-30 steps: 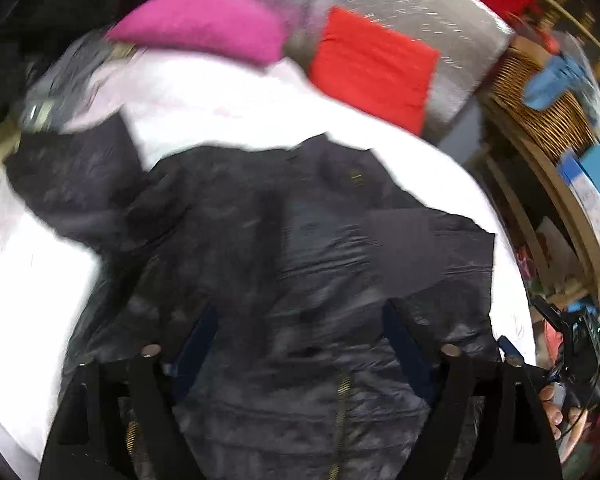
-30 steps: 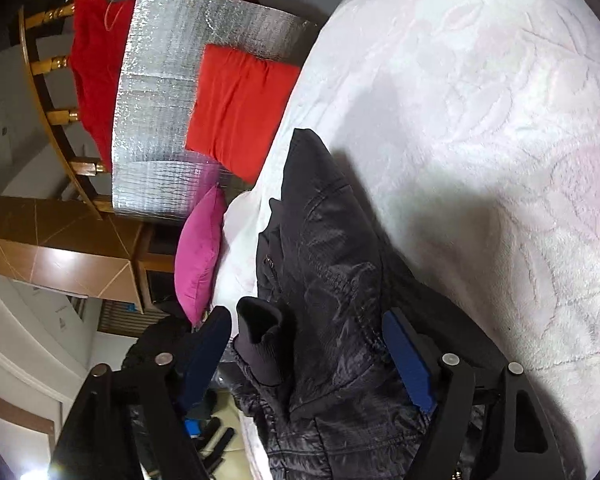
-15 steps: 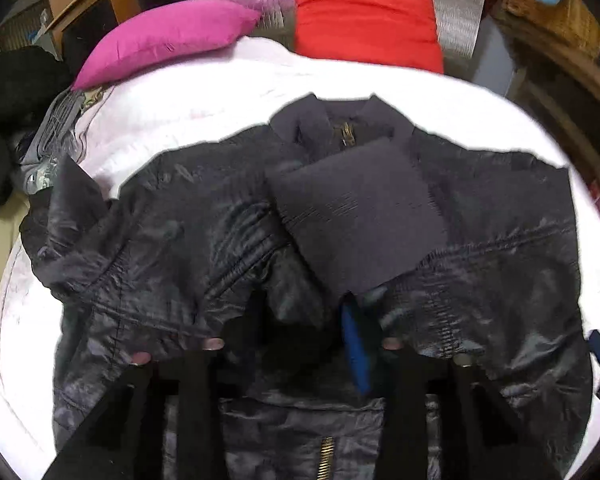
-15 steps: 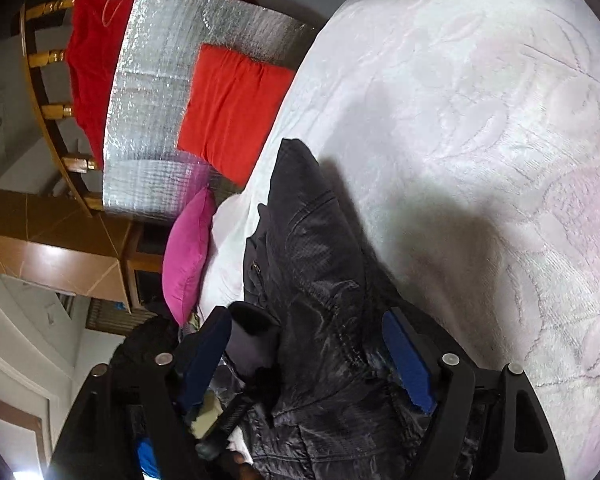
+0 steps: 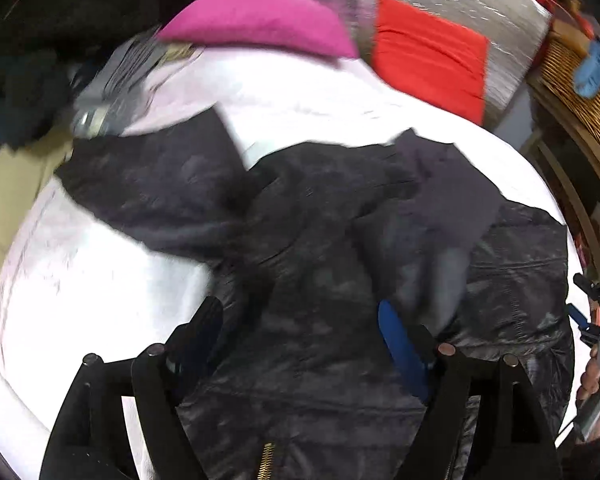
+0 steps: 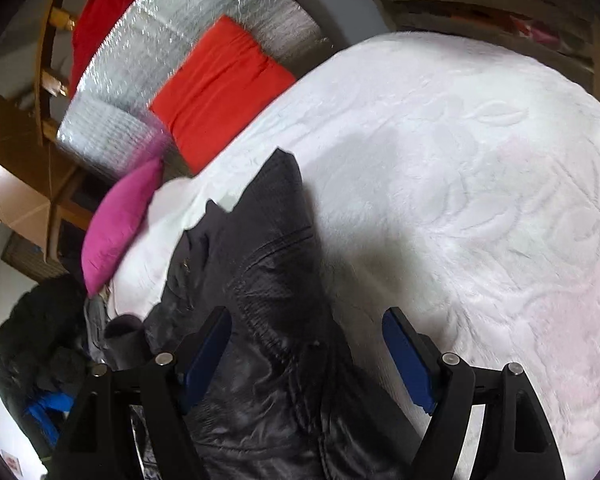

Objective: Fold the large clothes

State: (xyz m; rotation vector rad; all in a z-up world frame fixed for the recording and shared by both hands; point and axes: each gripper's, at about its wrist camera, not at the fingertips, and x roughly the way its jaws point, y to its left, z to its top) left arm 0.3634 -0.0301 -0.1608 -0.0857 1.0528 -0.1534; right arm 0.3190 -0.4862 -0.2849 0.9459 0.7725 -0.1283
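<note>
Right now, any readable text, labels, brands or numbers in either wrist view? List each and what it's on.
None readable.
Black jacket: no label or brand shows, only a gold zipper.
Grey printed fabric by the pink pillow: too blurred to read.
Small red-marked sign at the right wrist view's lower left edge: too small to read.

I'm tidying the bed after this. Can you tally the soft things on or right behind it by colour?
Black: 1, the jacket
Pink: 1, the pillow
Red: 1, the cushion
White: 1, the bedspread
Total: 4
</note>
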